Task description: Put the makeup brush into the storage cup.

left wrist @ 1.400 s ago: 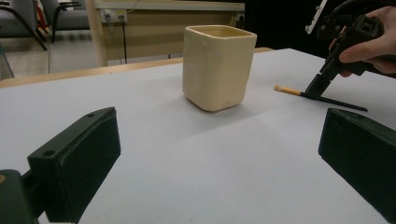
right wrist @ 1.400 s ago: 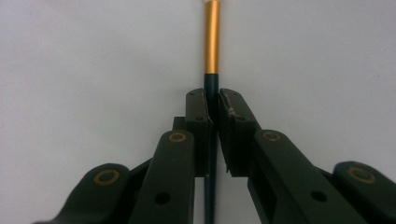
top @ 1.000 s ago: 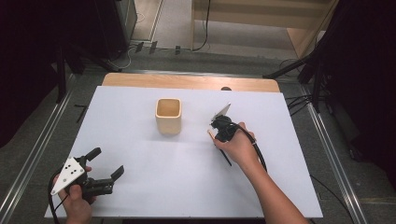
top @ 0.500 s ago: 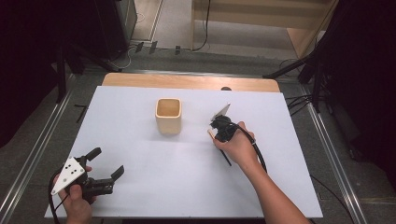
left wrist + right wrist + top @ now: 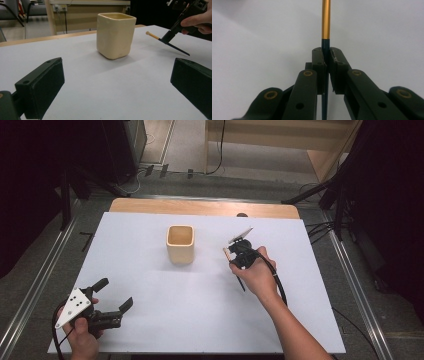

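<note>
A cream square cup [image 5: 180, 244] stands upright on the white table [image 5: 150, 330], a little back of the middle. Right of it my right gripper [image 5: 235, 257] is shut on a thin brush [image 5: 240, 282] with a dark handle. The brush slants, its pale tip toward the cup and its tail end down on the table. In the right gripper view the jaws clamp the dark handle below the gold band [image 5: 326, 20]. My left gripper [image 5: 115, 293] rests open near the front left corner, nothing between its jaws. From there the cup [image 5: 115, 35] shows ahead and the brush [image 5: 175, 47] to its right.
A wooden strip [image 5: 200, 207] edges the table's far side. Metal rails [image 5: 357, 285] run along both sides, with dark stands and cables on the floor behind. White tabletop lies between the two grippers.
</note>
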`<state>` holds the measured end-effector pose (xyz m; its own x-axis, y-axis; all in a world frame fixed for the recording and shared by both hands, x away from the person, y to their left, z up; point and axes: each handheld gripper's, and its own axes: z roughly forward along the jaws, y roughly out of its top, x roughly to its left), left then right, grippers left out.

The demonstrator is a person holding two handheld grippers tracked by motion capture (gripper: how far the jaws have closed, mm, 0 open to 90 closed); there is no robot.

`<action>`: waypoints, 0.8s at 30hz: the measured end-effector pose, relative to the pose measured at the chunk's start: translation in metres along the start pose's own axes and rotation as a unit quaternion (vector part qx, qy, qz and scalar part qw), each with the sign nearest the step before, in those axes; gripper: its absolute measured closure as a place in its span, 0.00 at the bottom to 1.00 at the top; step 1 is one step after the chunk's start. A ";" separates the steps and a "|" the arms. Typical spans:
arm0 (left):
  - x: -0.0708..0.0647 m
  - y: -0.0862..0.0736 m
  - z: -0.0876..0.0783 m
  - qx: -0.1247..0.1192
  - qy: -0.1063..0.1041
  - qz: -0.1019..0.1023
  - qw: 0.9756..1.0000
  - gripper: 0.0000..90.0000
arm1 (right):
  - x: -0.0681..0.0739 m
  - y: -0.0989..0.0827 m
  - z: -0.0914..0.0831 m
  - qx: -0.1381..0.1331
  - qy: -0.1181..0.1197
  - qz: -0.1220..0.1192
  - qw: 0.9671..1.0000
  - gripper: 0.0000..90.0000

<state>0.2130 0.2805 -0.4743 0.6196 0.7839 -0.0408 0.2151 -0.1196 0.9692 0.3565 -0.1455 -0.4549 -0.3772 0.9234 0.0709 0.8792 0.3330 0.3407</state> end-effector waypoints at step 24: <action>0.001 0.000 0.000 0.001 0.000 0.002 1.000 0.00 | 0.004 -0.010 -0.023 -0.189 0.023 -0.005 0.982 0.94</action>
<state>0.2135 0.2816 -0.4748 0.6200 0.7837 -0.0371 0.2138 -0.1232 0.9691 0.3397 -0.1492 -0.4359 -0.4055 0.9080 0.1054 0.7079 0.2390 0.6646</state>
